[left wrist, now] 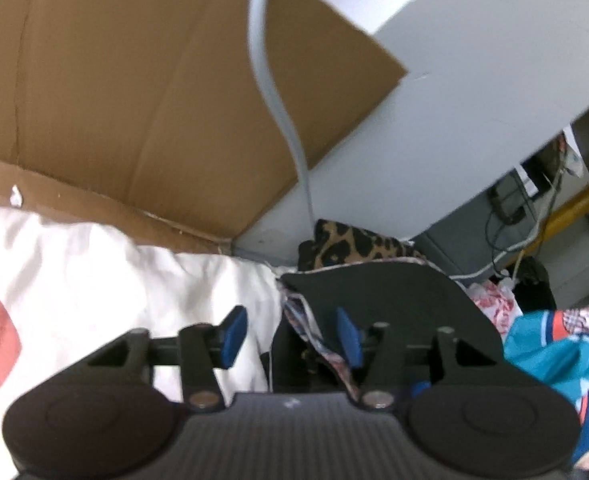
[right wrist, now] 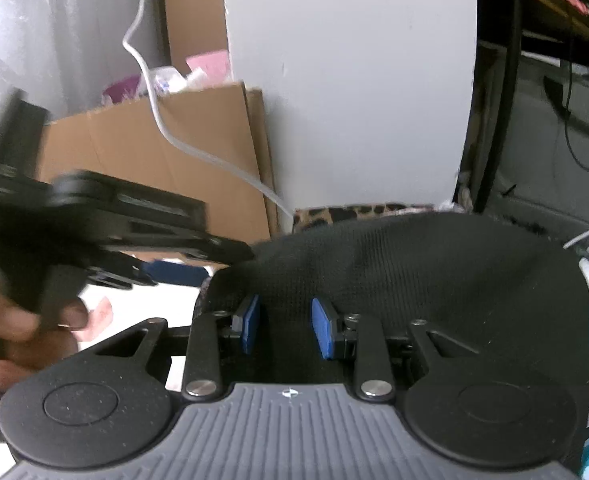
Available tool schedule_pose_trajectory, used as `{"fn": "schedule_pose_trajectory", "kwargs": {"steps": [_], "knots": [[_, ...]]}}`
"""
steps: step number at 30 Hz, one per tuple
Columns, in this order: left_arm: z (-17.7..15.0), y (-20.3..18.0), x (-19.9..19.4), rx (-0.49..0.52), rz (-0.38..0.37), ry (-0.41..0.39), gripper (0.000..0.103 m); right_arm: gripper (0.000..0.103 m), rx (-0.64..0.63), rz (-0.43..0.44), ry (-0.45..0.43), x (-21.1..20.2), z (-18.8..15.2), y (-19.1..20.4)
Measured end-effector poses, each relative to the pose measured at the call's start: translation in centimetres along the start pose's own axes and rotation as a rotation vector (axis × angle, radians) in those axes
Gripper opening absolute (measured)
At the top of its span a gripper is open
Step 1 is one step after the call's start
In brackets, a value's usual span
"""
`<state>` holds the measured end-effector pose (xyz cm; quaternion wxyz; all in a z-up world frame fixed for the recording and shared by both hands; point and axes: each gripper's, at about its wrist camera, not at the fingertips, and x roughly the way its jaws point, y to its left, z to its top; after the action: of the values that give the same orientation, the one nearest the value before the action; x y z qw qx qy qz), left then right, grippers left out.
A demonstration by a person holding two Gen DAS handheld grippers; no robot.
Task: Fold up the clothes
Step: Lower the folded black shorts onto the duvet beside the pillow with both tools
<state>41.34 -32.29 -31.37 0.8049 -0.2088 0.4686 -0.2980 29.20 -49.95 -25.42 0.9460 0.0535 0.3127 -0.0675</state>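
Note:
A black knit garment (right wrist: 434,280) is bunched up over a white sheet (left wrist: 114,292). In the right wrist view my right gripper (right wrist: 286,326) is shut on a fold of it, and the black cloth fills the gap between the blue pads (right wrist: 250,324). My left gripper (left wrist: 292,336) stands open at the garment's left edge (left wrist: 374,292). A patterned cloth strip (left wrist: 314,336) lies by its right pad (left wrist: 348,338), and neither pad presses on anything. The right wrist view shows the left gripper (right wrist: 206,266) blurred, in a person's hand (right wrist: 14,320).
A cardboard box (left wrist: 114,100) stands behind the sheet, next to a white wall (right wrist: 346,80). A pale cable (left wrist: 270,92) hangs in front of the wall. A leopard-print cloth (left wrist: 354,244) lies behind the garment. A teal printed cloth (left wrist: 554,356) lies to the right. A desk with wires (right wrist: 554,80) is at the far right.

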Motion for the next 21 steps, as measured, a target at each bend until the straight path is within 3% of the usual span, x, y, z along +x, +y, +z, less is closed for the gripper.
{"fn": "schedule_pose_trajectory", "kwargs": {"steps": [4, 9, 13, 17, 21], "knots": [[0.3, -0.1, 1.1, -0.003, -0.015, 0.003, 0.053, 0.036, 0.017, -0.003, -0.022, -1.7, -0.2, -1.1], [-0.1, -0.8, 2.1, 0.063, 0.055, 0.009, 0.052, 0.037, 0.044, -0.028, 0.019, -1.9, -1.9, -3.3], [0.7, -0.7, 0.3, 0.08, 0.061, -0.029, 0.051, 0.038, 0.053, -0.02, 0.033, -1.7, -2.0, -3.8], [0.7, -2.7, -2.2, 0.192, 0.057, -0.063, 0.051, 0.038, 0.062, -0.028, 0.014, -2.6, -1.6, -3.7], [0.1, -5.1, -4.0, 0.274, -0.01, -0.061, 0.037, 0.038, 0.086, -0.03, 0.005, -4.0, -1.9, -4.0]]}}
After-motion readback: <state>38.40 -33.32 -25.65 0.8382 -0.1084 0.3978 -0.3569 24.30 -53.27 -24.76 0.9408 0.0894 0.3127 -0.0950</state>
